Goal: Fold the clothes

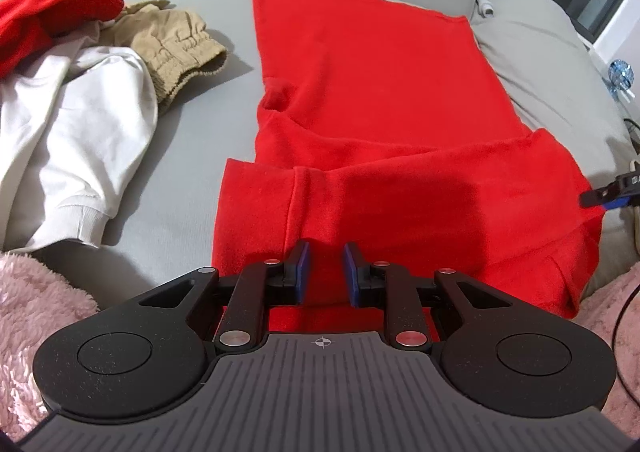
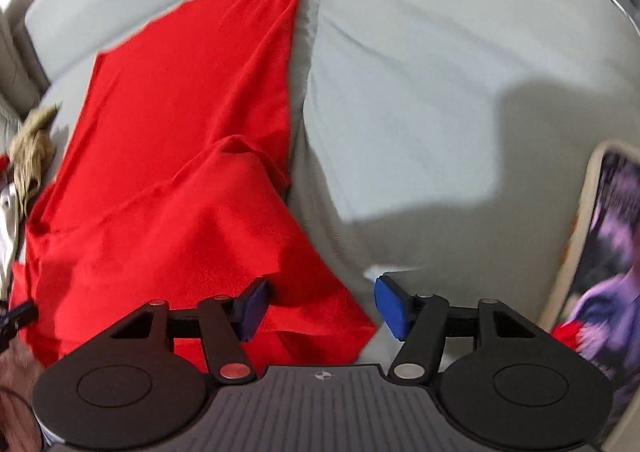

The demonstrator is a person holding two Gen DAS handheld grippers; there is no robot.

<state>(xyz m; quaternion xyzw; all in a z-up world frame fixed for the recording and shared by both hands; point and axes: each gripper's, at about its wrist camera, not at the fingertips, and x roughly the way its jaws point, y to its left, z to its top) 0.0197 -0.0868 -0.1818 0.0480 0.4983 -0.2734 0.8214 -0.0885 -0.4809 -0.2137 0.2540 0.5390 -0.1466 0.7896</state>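
Red fleece garment [image 1: 360, 92] lies spread on the grey bed [image 1: 192, 140], sleeve folded in; left tongs [image 1: 326, 272] and right tongs [image 2: 320, 306] hover apart, empty. Next: regrasp the hem.

Spread flat along the middle of the grey upholstered sofa seat [image 1: 192, 180], from near edge to backrest: the red fleece garment [image 1: 360, 92], near end folded over on itself. At the seat's left edge, well apart from it, heaped together: a white cuffed sweatshirt [image 1: 80, 120], crumpled tan elastic-waist trousers [image 1: 176, 40] and another red cloth [image 1: 52, 16] behind. Just right of the garment, a grey cushion [image 2: 440, 92]; at the seat's right edge, a phone with lit screen [image 2: 604, 252].
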